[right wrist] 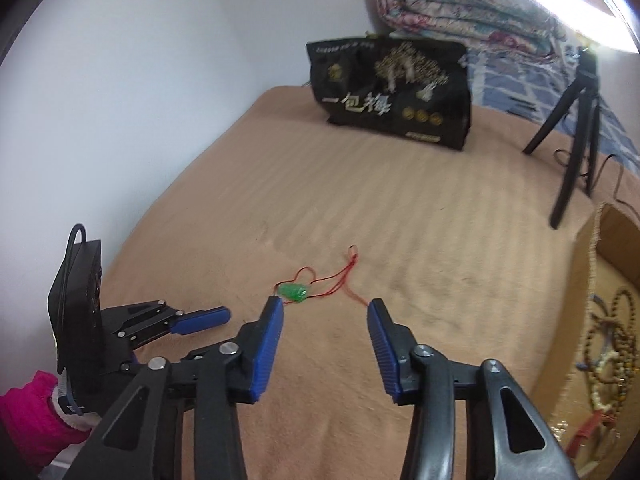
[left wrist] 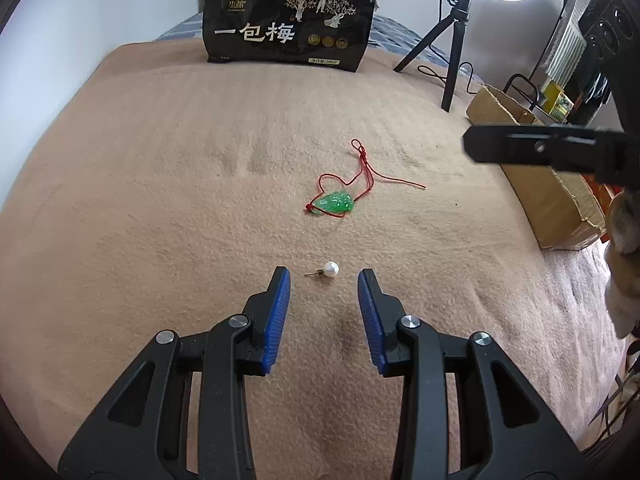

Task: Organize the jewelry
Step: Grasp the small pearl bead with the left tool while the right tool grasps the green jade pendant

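Both the left gripper (left wrist: 324, 276) and right gripper (right wrist: 326, 310) are held open over the tan blanket (left wrist: 160, 200), white pearl earring (left wrist: 330, 269) lying between left fingertips, green jade pendant on red cord (left wrist: 335, 202) farther off.

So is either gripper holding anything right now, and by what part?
Nothing is held. The left gripper is open around the pearl earring without touching it; the right gripper is open short of the jade pendant.
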Tool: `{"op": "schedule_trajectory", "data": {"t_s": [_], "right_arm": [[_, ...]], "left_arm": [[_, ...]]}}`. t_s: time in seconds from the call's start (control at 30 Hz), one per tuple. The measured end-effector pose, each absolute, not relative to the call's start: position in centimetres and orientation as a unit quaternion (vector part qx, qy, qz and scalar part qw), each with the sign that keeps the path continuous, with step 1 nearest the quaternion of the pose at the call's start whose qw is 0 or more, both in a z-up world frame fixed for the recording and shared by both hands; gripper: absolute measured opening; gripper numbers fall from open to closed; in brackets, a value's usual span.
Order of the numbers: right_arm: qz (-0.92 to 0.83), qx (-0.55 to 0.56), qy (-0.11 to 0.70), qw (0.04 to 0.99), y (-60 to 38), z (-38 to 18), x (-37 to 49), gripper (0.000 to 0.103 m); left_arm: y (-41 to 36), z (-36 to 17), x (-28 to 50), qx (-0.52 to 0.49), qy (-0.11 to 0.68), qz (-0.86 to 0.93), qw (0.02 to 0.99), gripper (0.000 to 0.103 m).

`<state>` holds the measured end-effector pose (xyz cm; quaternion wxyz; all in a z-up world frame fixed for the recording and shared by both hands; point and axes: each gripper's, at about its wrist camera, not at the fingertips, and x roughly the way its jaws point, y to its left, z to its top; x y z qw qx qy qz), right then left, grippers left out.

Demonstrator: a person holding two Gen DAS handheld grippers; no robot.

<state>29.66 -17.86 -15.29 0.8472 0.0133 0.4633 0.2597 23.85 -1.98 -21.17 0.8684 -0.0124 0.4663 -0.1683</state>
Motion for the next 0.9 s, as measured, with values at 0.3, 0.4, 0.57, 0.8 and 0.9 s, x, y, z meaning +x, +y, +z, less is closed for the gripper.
{"op": "schedule_trajectory", "data": {"t_s": [0.3,0.4,0.57,0.8,0.9], "right_arm": [[0.275,0.011,0.477,0.835,-15.7,-17.5,30.9,0.039],[0.277,0.006,0.479,0.833,-15.2,-18.1,31.2,0.038],[0.279,-0.005,0.483,0.83,-14.3,-19.2,31.7,0.037],[0.279,-0.037,0.487,0.827,-12.2,-20.3,32.4,0.035],[0.279,-0.055,0.486,0.827,-11.2,-20.7,32.8,0.035]], "left_arm": [[-2.1,-21.8,24.5,-0.015,0.467,-0.152,0.871,0.023],[-1.9,-22.0,24.7,-0.014,0.467,-0.145,0.872,0.015],[-1.4,-22.2,24.7,-0.012,0.464,-0.141,0.875,0.008],[-0.2,-22.2,24.6,-0.015,0.465,-0.137,0.875,0.007],[0.3,-22.2,24.7,-0.015,0.464,-0.135,0.875,0.007]]}}
